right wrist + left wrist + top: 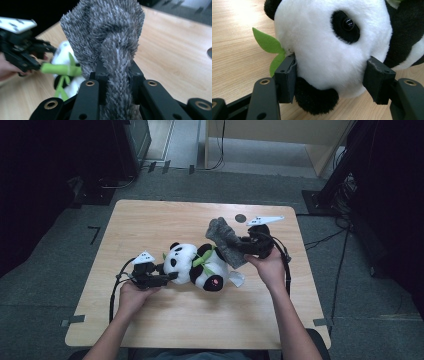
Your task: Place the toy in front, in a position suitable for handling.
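A black-and-white panda plush (200,265) lies on its side in the middle of the wooden table (150,220), with a green ribbon (203,260) at its neck. My left gripper (171,276) is shut on the panda's head (329,42), a pad (287,77) pressing into the fur on each side, and a green leaf (267,43) sticks out beside it. My right gripper (240,245) holds a grey fuzzy cloth (225,242) above the panda's body. Its jaws (117,72) are shut on the bunched cloth (107,32), which rises in front of the camera.
A small dark round spot (240,218) marks the table near its far edge. Cables and black stands (340,175) sit on the grey floor around the table. Bare wood stretches along the near side (200,320). The left gripper (22,57) and the panda (65,72) appear beyond the cloth.
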A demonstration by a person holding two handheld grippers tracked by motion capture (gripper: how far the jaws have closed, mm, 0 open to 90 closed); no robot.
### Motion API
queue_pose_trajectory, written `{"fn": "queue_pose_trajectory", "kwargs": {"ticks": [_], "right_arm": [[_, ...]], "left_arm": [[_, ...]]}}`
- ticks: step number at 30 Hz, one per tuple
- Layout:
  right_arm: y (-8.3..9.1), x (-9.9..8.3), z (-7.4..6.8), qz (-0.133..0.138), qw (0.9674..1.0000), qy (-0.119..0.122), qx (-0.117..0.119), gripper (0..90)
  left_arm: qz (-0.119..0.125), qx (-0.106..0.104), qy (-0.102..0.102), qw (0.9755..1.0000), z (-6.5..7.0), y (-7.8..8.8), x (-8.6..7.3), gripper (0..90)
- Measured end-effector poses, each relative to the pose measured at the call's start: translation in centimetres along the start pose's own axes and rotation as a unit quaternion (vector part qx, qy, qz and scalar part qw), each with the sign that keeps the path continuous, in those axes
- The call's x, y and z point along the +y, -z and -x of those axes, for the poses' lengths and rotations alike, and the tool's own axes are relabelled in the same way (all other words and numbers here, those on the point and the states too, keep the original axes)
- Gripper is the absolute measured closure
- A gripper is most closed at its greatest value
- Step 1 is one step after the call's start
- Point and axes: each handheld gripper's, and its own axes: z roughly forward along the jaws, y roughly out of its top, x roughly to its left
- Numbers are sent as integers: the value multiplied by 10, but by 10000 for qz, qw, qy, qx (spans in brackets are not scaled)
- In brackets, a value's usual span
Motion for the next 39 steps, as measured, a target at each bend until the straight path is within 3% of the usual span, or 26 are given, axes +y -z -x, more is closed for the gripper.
{"fn": "queue_pose_trajectory", "kwargs": {"ticks": [3, 7, 14, 18, 25, 34, 39], "right_arm": [[-12, -5, 5, -253, 9996, -25, -106, 762], [-18, -16, 12, -205, 9997, -112, -75, 763], [-14, -29, 22, -175, 9994, -291, -57, 762], [-13, -35, 27, -249, 9992, -244, -185, 764], [-12, -49, 37, -429, 9975, -441, -357, 765], [3, -62, 46, -434, 9948, -737, -544, 763], [18, -59, 41, -167, 9954, -814, -480, 764]], "left_arm": [[2, 17, -42, 10000, 0, 0, 0, 352], [-5, 40, -63, 10000, 1, 0, 1, 353], [-7, 4, -57, 10000, 0, -1, 1, 353], [4, -19, -36, 10000, -1, 0, 0, 353], [-2, -37, -44, 10000, -2, 0, -1, 353], [-58, -75, -40, 9999, -2, 0, 1, 354], [-77, -88, -5, 9999, -3, -1, 2, 354]]}}
